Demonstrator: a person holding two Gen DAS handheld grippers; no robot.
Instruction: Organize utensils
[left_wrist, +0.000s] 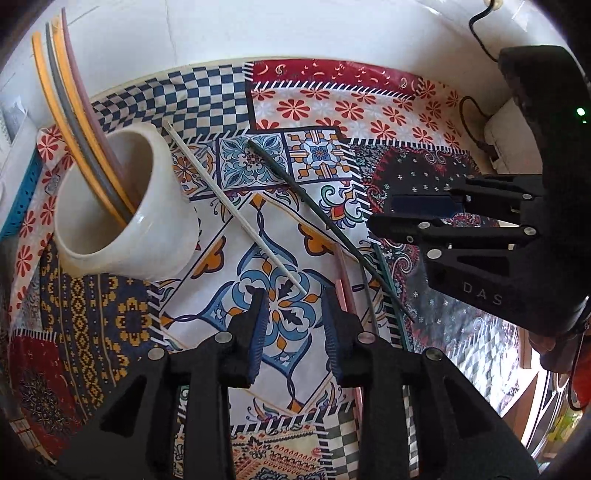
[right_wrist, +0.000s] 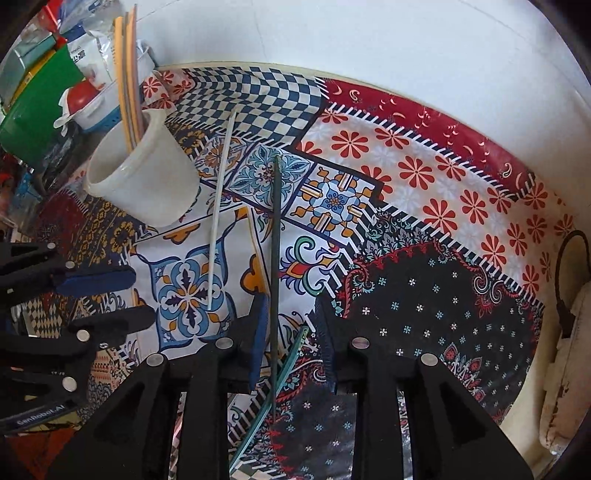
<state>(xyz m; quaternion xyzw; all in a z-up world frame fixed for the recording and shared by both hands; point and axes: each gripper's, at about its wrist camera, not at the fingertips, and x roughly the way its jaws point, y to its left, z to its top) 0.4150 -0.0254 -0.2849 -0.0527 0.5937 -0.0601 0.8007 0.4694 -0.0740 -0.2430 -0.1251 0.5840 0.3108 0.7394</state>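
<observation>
We hold our left tongs (left_wrist: 295, 325) low and pointing forward, the two blue-padded fingers (left_wrist: 258, 332) parted with a clear gap and nothing between them. In the left wrist view, our right tongs (left_wrist: 384, 214) reach in from three o'clock, pointing toward nine. Our right tongs (right_wrist: 291, 332) are spread as well, not clamped on anything, and from them the left tongs (right_wrist: 140, 295) show at nine o'clock, also parted.
</observation>
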